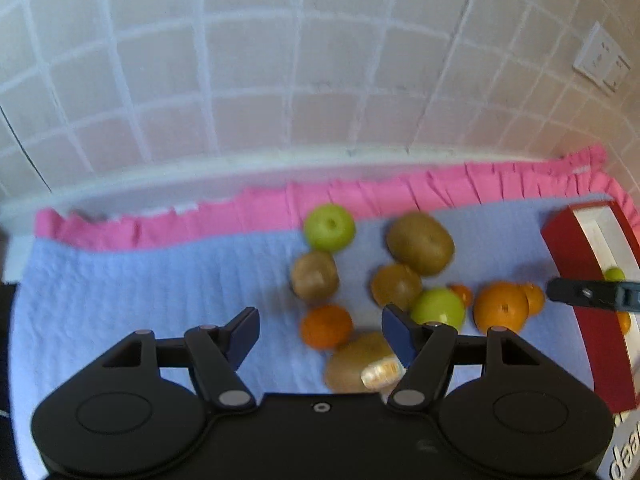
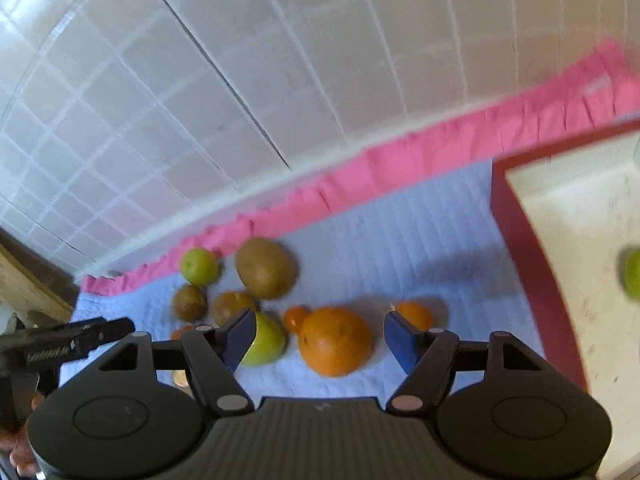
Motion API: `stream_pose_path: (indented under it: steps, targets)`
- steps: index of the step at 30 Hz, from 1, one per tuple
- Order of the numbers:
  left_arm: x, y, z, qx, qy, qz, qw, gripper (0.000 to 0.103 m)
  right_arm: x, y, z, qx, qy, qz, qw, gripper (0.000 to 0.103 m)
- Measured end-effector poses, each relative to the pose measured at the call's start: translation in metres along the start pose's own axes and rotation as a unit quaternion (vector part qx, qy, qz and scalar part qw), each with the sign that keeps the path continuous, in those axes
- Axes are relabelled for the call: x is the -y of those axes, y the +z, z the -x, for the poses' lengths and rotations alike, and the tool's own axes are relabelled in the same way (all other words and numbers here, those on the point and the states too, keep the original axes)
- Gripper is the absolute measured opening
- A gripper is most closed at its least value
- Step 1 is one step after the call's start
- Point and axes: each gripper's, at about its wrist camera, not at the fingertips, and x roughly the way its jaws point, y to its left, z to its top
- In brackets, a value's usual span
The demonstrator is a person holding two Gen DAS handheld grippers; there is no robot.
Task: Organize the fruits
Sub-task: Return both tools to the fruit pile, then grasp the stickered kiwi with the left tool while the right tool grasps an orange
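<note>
Fruit lies loose on a pale blue cloth [image 1: 140, 288]: green apples [image 1: 329, 227], brown kiwis [image 1: 420, 243] and oranges [image 1: 501, 306]. My left gripper [image 1: 320, 336] is open above a small orange [image 1: 326, 326] and a stickered kiwi [image 1: 352, 360], its pads clear of both. My right gripper [image 2: 320, 338] is open too, with a large orange [image 2: 334, 340] in the gap and untouched. A green apple [image 2: 264, 340] sits just behind its left finger. To the right stands a red box [image 2: 528, 240] with a white inside, holding a green fruit [image 2: 632, 274].
A pink ruffled cloth [image 1: 360, 196] runs along the back under a white tiled wall [image 1: 280, 80]. A wall socket [image 1: 600, 58] is at the upper right. The other gripper's dark finger [image 2: 80, 336] pokes in from the left. A wooden edge [image 2: 24, 284] shows far left.
</note>
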Motion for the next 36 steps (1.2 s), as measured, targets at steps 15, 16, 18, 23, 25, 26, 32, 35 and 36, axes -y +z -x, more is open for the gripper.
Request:
stream_pose_path:
  steps: [15, 16, 18, 23, 25, 26, 32, 35, 36]
  targets:
    - [0.023, -0.026, -0.052, -0.056, -0.028, -0.007, 0.998, 0.08, 0.022, -0.014, -0.057, -0.04, 0.01, -0.081, 0.996, 0.072]
    - [0.024, -0.026, -0.055, -0.058, -0.028, -0.008, 0.9979, 0.08, 0.022, -0.014, -0.06, -0.04, 0.013, -0.084, 0.996, 0.072]
    - [0.026, -0.026, -0.057, -0.057, -0.018, -0.013, 0.9981, 0.08, 0.024, -0.013, -0.065, -0.044, 0.022, -0.093, 0.994, 0.072]
    - [0.031, -0.027, -0.065, -0.061, 0.005, -0.019, 0.9979, 0.081, 0.026, -0.015, -0.077, -0.042, 0.02, -0.099, 0.994, 0.066]
    - [0.029, -0.027, -0.069, -0.061, 0.008, -0.013, 0.998, 0.081, 0.028, -0.016, -0.078, -0.035, 0.024, -0.106, 0.993, 0.06]
    - [0.027, -0.026, -0.071, -0.064, 0.003, -0.008, 0.9979, 0.081, 0.029, -0.016, -0.078, -0.034, 0.026, -0.107, 0.993, 0.06]
    - [0.022, -0.032, -0.072, -0.054, -0.007, 0.007, 0.9985, 0.081, 0.031, -0.02, -0.075, -0.032, 0.035, -0.11, 0.993, 0.058]
    - [0.018, -0.034, -0.068, -0.053, -0.014, 0.022, 0.9983, 0.081, 0.033, -0.022, -0.072, -0.035, 0.043, -0.117, 0.992, 0.058]
    - [0.016, -0.035, -0.067, -0.053, -0.016, 0.029, 0.998, 0.081, 0.034, -0.023, -0.071, -0.036, 0.049, -0.122, 0.991, 0.058]
